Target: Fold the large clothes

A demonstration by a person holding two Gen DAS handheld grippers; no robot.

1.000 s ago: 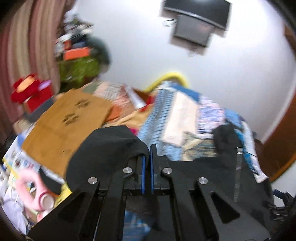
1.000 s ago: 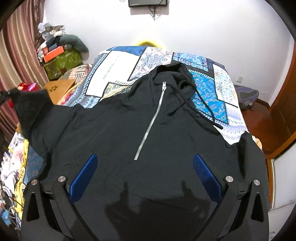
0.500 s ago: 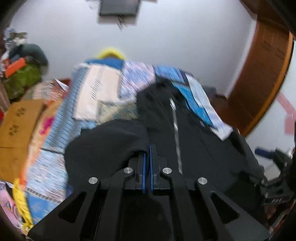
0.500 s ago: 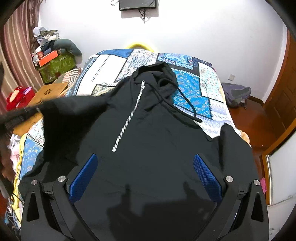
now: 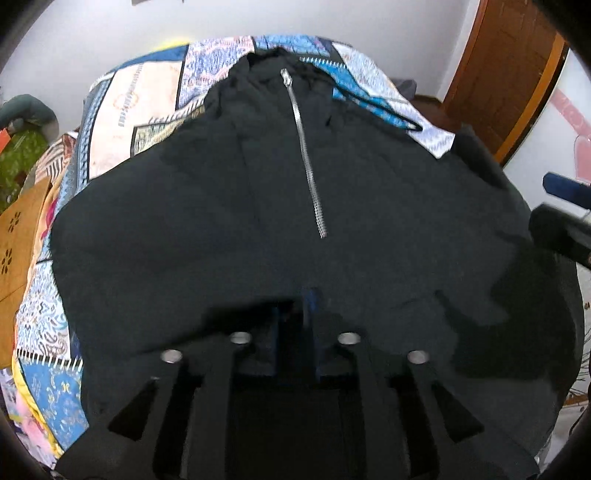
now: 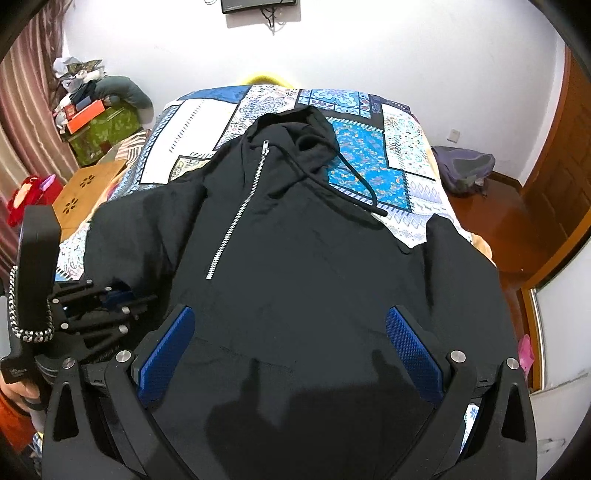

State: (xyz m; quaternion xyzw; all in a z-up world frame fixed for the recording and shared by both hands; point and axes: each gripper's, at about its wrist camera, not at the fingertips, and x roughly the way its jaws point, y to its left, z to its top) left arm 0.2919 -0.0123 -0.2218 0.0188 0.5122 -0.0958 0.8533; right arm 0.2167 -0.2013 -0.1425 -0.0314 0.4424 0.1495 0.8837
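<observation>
Sleeve now folded across hoodie point(image 6: 314, 266), left gripper point(image 5: 295, 314) clamped on it, right gripper point(image 6: 288, 343) apart.

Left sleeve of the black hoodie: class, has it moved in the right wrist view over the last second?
Yes. The left sleeve was carried from beside the wooden board inward, toward the zipper.

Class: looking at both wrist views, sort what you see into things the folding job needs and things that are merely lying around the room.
Belongs to the job:
black zip-front hooded sweatshirt
patchwork blue and white bedspread it lies on
left gripper, right gripper

Just lying about:
brown cardboard box
grey-purple backpack on the floor
red plush toy
wall-mounted black screen
</observation>
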